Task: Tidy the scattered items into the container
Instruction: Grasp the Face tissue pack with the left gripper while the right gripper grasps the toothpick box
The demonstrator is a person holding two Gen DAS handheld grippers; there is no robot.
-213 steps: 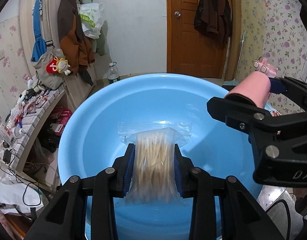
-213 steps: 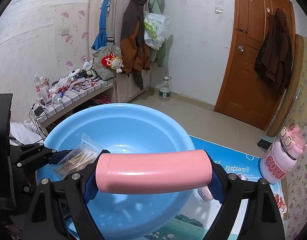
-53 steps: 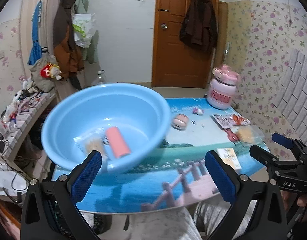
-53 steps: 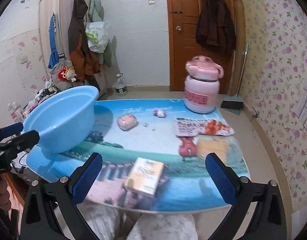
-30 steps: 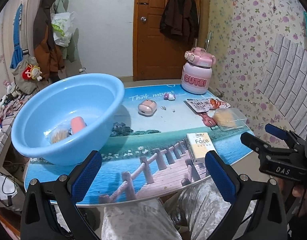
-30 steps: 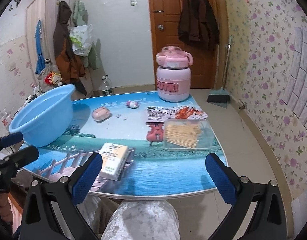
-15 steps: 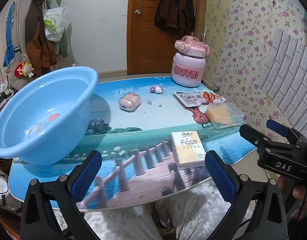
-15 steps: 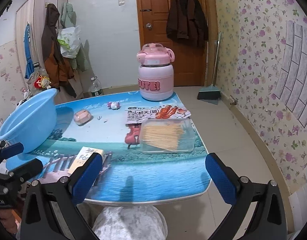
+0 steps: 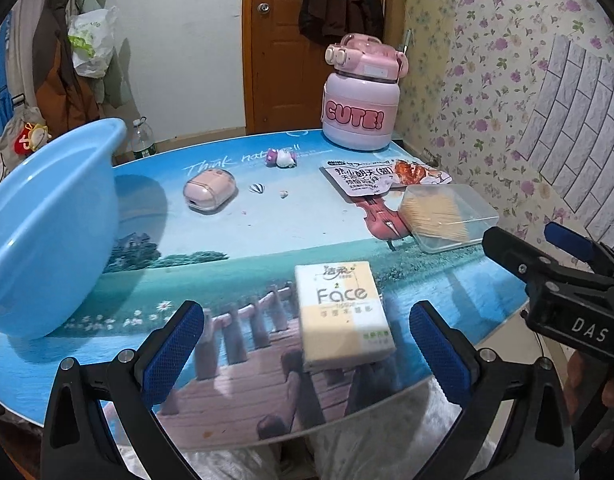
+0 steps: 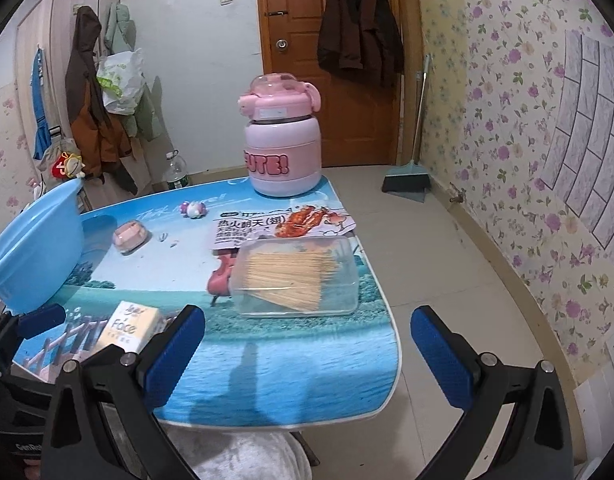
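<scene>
While both grippers are spread wide and empty, left gripper (image 9: 307,350) over the tissue pack (image 9: 344,314), right gripper (image 10: 307,354) facing the clear toothpick box (image 10: 295,276), most stuff is still out on the tabletop (image 9: 235,236): snack packet (image 9: 383,176), pink earbud case (image 9: 209,196), small toy (image 9: 282,157). Can't see inside the blue basin (image 9: 47,232) at the left edge, so I'd guess mostly left to do.

Both wrist views look forward from the near edge of the counter (image 9: 267,240) toward the door (image 10: 367,80), the left one low and close over the tissue pack (image 9: 343,312), the right one farther right and higher, sharing the pink jug (image 10: 283,148).
</scene>
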